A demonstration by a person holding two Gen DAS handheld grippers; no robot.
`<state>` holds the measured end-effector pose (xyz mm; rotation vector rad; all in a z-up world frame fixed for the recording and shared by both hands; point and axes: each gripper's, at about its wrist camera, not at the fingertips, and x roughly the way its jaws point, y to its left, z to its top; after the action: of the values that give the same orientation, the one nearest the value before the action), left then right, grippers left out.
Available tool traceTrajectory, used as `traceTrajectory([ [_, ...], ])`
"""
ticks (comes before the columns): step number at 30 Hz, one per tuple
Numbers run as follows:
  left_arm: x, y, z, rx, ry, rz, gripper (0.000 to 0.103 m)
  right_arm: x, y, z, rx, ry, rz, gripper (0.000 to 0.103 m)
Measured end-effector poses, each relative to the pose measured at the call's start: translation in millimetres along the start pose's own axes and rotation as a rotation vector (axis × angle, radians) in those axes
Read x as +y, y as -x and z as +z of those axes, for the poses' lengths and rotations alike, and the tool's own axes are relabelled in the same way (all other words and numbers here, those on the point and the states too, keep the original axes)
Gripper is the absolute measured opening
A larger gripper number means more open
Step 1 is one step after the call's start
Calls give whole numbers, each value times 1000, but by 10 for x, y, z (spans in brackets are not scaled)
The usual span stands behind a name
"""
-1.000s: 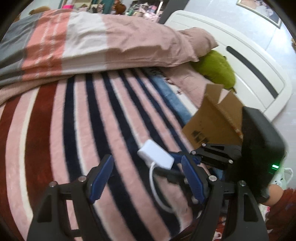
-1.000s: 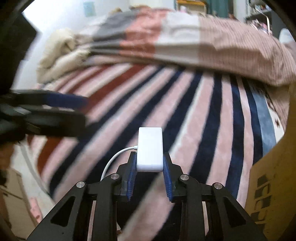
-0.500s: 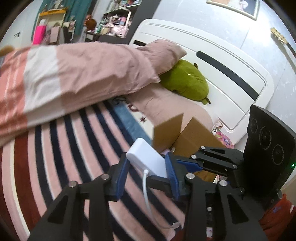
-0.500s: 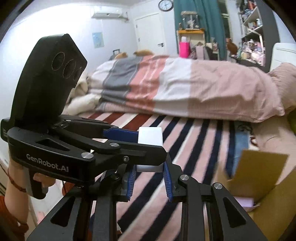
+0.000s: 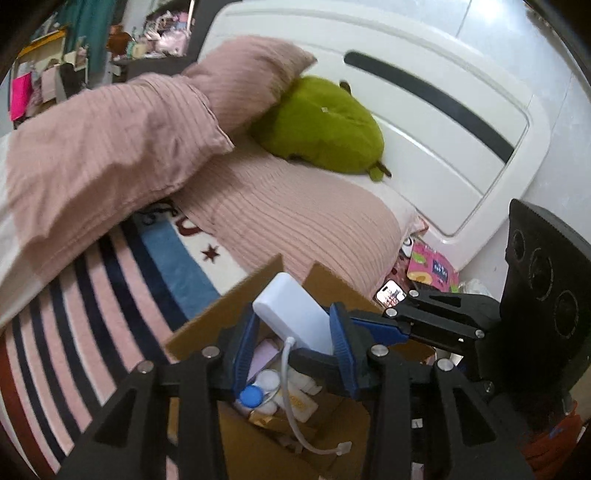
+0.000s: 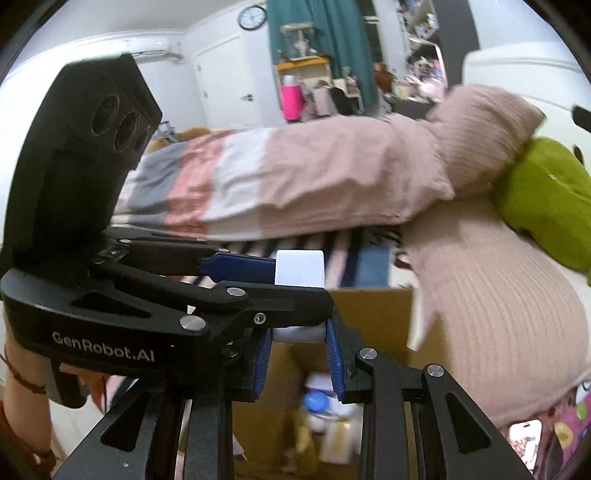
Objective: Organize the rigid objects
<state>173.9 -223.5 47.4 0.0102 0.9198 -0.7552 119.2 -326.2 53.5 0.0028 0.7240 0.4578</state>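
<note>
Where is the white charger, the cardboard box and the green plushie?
white charger (image 5: 295,314), left wrist view, on its flat white top face.
cardboard box (image 5: 207,328), left wrist view, on its near flap.
green plushie (image 5: 325,122), left wrist view, on the middle of its body.

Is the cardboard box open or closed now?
Open: the cardboard box has raised flaps, and small items show inside.

Only legible txt is "GenRobot.AI", white letters on the black body of the left gripper (image 6: 295,291), seen in the right wrist view, near left. Wall clock (image 6: 252,16) far back has a dial but the numbers are too small to read. Pink packet (image 5: 430,266) on the floor at right has print, too blurry tbh.
</note>
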Motion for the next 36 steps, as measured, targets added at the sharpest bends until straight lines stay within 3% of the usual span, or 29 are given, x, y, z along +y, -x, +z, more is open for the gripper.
traceTrajectory([
  [6,12,-291,-100,76,18,13,38,-200,-150,-195,100,-11,-27,22],
  [10,30,-256,-191,80,17,47,61,-150,-257,-246,156,18,-48,23],
  [12,61,-185,-213,69,22,49,64,-110,-271,-262,175,34,-57,25],
  [14,86,-74,-247,51,28,63,70,-74,-267,-269,181,43,-64,34],
  [18,169,265,-378,-10,44,122,77,18,-198,-253,177,63,-71,37],
  [20,235,465,-465,-50,65,169,85,84,-156,-229,171,71,-65,42],
  [24,364,882,-706,-128,105,267,86,271,-57,-187,131,115,-65,54],
  [32,631,1447,-1304,-243,227,486,87,605,63,-166,-23,207,33,91],
  [36,749,1582,-1555,-281,287,543,87,684,68,-224,-71,241,59,95],
])
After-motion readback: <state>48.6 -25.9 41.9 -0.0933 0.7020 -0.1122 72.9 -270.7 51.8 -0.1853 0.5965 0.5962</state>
